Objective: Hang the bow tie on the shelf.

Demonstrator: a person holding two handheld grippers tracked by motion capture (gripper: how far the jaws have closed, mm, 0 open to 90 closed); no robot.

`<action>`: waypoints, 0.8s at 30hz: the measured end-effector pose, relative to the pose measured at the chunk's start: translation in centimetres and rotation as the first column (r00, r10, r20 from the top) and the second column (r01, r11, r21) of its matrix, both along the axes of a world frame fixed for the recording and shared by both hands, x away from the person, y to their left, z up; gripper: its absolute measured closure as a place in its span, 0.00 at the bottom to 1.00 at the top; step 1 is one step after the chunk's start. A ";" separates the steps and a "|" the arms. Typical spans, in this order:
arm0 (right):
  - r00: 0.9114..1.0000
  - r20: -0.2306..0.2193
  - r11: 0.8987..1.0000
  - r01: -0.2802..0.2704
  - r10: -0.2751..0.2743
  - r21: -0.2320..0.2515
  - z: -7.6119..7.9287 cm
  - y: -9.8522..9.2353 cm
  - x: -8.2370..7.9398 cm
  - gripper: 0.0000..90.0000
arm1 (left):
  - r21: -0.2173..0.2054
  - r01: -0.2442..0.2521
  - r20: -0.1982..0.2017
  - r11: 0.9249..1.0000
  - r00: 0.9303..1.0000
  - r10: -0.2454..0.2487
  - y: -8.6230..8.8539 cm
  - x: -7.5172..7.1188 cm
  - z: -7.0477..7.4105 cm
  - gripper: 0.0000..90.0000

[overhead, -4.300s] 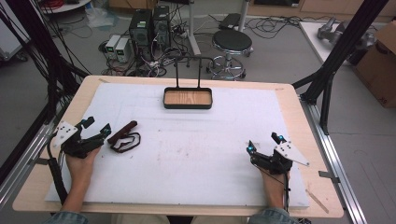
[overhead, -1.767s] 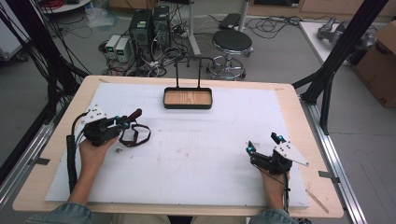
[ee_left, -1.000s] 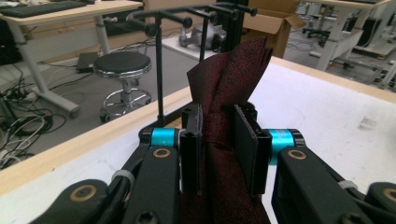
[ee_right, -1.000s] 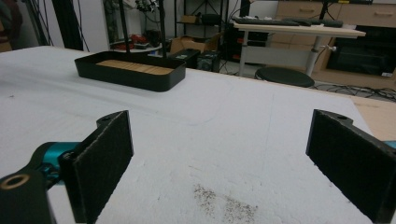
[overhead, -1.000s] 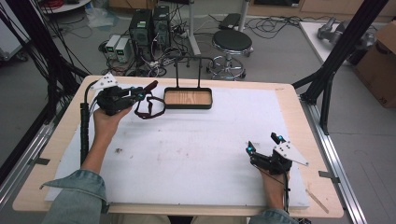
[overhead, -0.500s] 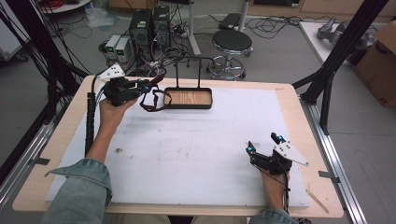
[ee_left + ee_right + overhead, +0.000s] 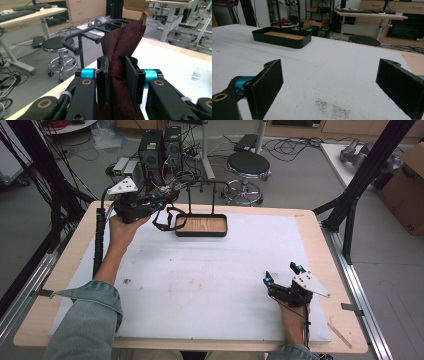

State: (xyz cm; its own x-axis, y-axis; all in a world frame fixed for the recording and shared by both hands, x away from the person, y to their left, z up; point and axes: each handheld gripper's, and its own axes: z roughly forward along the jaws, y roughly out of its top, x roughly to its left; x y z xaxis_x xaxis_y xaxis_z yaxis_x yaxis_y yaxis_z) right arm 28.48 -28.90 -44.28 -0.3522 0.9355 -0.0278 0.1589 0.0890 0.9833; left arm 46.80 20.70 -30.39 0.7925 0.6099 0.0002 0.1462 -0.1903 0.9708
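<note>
The dark red woven fabric necktie (image 7: pixel 122 50) is pinched between the jaws of the left gripper (image 7: pixel 117 80), which press on its bunched middle; in the left gripper view the cloth rises past the pads into a folded peak, and in the high view the rest of the necktie (image 7: pixel 162 217) droops in a loop below the left gripper (image 7: pixel 150 205), off the table surface, just at the near-left end of the rack. The relation that matters is this: the black metal rack with a horizontal top bar on thin posts (image 7: pixel 85 37) lies straight ahead of the jaws and slightly to their left, its rounded bar end near the raised fold but apart from it, and the bar runs crosswise to the tie's hanging length, so draping looks like a matter of carrying the cloth over and beyond the bar. The rack stands in a black oblong tray with a wooden floor (image 7: pixel 201 232) at the far middle of the white foam-covered table (image 7: pixel 200 285). The left hand is by far the nearer; the right gripper (image 7: pixel 282 276) rests well apart at the near right, its jaws spread wide with nothing between them. No brand, label or legible writing is visible on the tie or rack.
</note>
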 end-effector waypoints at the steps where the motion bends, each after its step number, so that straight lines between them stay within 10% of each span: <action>1: 1.000 0.000 1.000 0.000 0.000 0.000 0.0 0.0 0.0 0.07 | 0.000 0.000 0.000 1.000 1.000 0.000 0.0 0.0 0.0 0.81; 24: 1.000 0.000 1.000 -0.002 0.002 0.000 0.0 0.0 0.0 0.07 | 0.007 -0.061 0.001 0.998 0.998 0.061 -1.7 3.4 0.9 0.81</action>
